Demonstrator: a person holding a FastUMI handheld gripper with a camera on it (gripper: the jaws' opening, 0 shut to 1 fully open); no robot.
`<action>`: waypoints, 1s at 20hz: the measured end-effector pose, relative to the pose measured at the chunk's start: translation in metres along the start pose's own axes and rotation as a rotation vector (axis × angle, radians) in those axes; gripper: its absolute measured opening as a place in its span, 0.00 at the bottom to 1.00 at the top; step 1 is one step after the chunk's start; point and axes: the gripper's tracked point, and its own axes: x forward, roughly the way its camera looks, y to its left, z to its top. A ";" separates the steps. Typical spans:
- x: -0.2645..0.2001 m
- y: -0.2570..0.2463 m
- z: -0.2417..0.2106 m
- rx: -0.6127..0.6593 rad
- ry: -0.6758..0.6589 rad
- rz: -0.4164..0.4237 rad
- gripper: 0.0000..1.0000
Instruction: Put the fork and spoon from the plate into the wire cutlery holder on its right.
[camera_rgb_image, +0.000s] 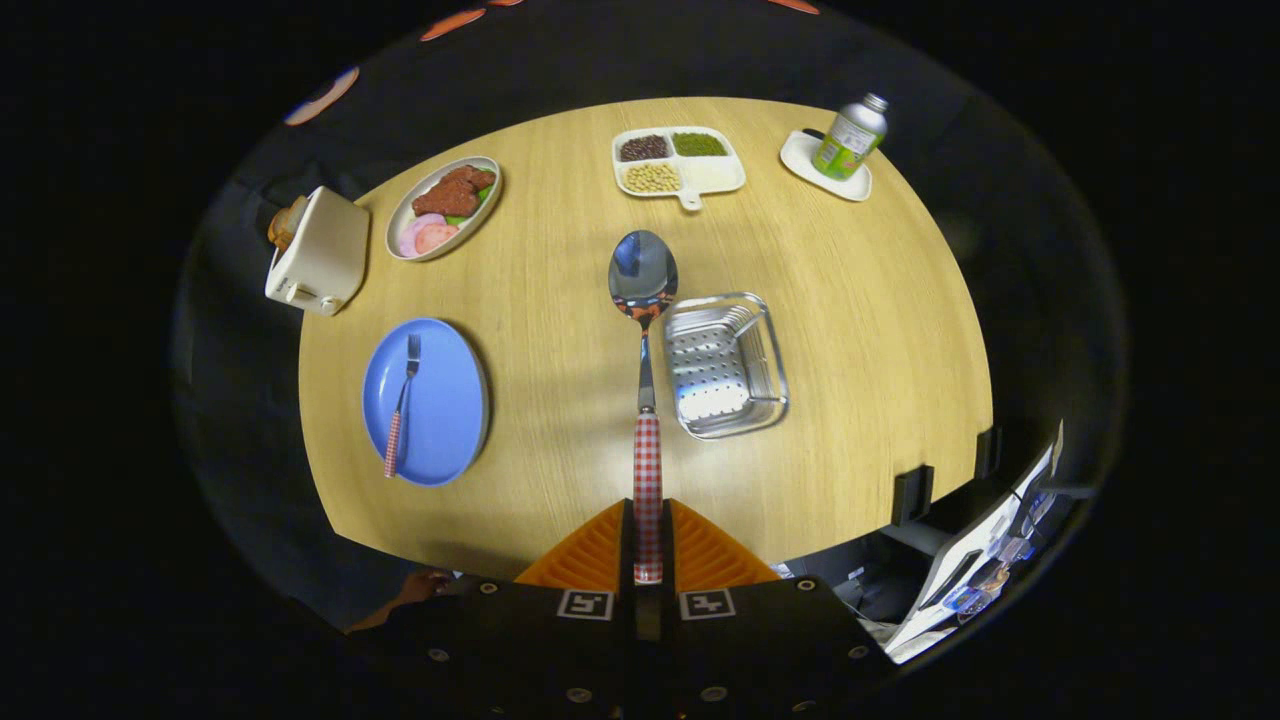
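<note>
Spoon (645, 300) is clamped by its checked handle between the 2 fingers of our gripper (648, 545), which are closed down to the width of that handle, both pressing on it. Its bowl points away from us and hangs above the table (850, 260), just left of the wire cutlery holder (725, 365), near the holder's far left corner. We judge the spoon to be clear of the table, though its height cannot be read from this view.

Fork (400, 405) lies on the blue plate (445, 400), well to the left, tines toward the far side and checked handle toward the near side. The holder sits to the right of the plate with a stretch of bare table between them.

Handling notes:
1. We expect both utensils to be light, stiff and unbreakable.
2. The polished metal stem is likely slippery; the patterned handle is the better place to grip.
3. Held by the handle end, the spoon has a long overhang, so we judge it may pivot if the bowl strikes the holder's wire rim.
4. The fork lies flat on the plate, so we advise taking its handle from both sides.
</note>
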 end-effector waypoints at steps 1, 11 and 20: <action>-0.002 -0.009 -0.003 -0.011 0.029 0.005 0.10; 0.000 -0.043 -0.021 -0.162 0.383 0.054 0.10; 0.013 -0.048 0.008 -0.184 0.553 0.037 0.12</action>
